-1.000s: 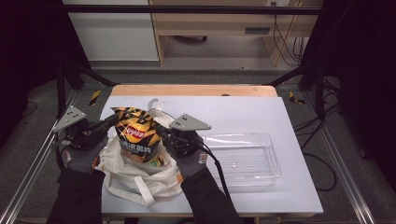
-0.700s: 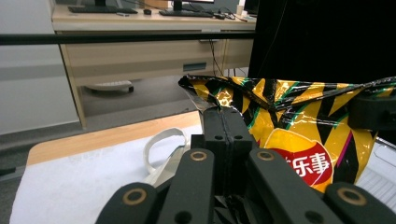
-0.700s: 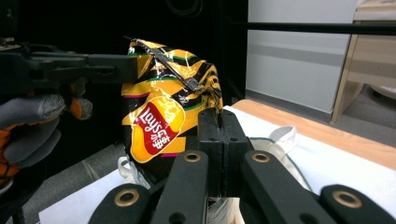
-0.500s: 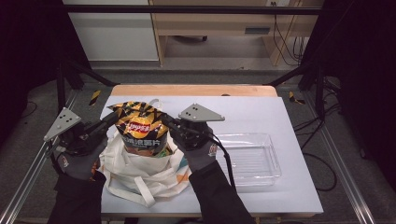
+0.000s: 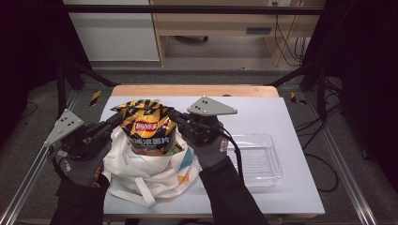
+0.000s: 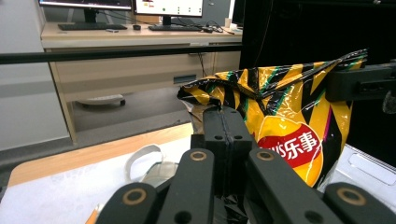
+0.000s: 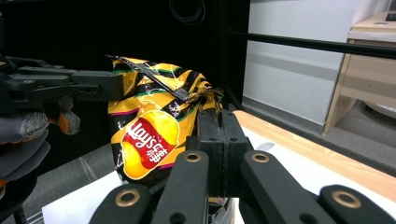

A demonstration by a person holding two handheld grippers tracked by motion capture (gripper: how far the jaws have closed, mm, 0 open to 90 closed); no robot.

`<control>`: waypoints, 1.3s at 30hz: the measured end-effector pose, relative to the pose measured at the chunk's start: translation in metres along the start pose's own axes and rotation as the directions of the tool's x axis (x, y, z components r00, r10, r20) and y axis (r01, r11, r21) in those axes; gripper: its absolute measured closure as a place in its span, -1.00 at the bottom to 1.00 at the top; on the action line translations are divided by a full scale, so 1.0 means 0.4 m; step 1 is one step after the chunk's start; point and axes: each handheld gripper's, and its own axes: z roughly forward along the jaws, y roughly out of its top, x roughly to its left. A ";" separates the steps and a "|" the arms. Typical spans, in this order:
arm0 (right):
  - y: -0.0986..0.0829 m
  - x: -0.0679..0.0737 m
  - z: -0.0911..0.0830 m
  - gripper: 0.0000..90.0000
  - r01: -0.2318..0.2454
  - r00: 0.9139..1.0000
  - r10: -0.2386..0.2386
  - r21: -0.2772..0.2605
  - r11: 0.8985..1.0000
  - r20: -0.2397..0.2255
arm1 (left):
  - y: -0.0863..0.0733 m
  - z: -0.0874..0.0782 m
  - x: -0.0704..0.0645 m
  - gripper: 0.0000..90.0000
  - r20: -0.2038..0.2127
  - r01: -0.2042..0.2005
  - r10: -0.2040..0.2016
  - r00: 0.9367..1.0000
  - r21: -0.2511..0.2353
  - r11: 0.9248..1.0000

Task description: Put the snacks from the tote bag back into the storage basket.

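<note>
Both grippers are black, each topped by a grey three-cornered plate dotted with small holes — the left gripper [image 5: 110, 125] and the right gripper [image 5: 176, 116] alike. Brass-ringed pivots mark their linkages. The person wears grey gloves with orange patches, dark sleeves — a black cable trails off the right one.

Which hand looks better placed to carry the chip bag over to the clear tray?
Probably the right gripper: it pinches the chip bag on the side nearer the clear tray; the left gripper is clamped on the far side.
</note>
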 end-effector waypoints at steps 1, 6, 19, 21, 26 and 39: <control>0.003 -0.001 -0.003 1.00 0.003 1.000 -0.003 0.001 1.000 0.001 | 0.003 0.000 -0.004 1.00 0.001 -0.003 0.003 1.000 0.000 1.000; 0.016 -0.010 -0.021 1.00 0.001 1.000 -0.001 -0.016 1.000 0.004 | 0.021 0.003 -0.023 1.00 0.004 -0.015 0.015 1.000 -0.019 1.000; 0.038 -0.040 -0.085 1.00 0.008 0.999 -0.006 -0.046 0.999 0.042 | 0.060 0.038 -0.078 1.00 0.028 -0.043 0.044 0.999 -0.037 0.998; 0.041 -0.045 -0.095 1.00 0.013 0.999 -0.011 -0.047 0.999 0.050 | 0.064 0.045 -0.086 1.00 0.031 -0.044 0.045 0.998 -0.040 0.998; 0.045 -0.058 -0.118 1.00 0.010 0.998 -0.006 -0.055 0.998 0.069 | 0.074 0.063 -0.102 1.00 0.049 -0.043 0.045 0.998 -0.045 0.998; 0.045 -0.094 -0.172 1.00 0.012 0.993 -0.005 -0.062 0.998 0.115 | 0.081 0.117 -0.143 1.00 0.082 -0.029 0.033 0.996 -0.049 0.998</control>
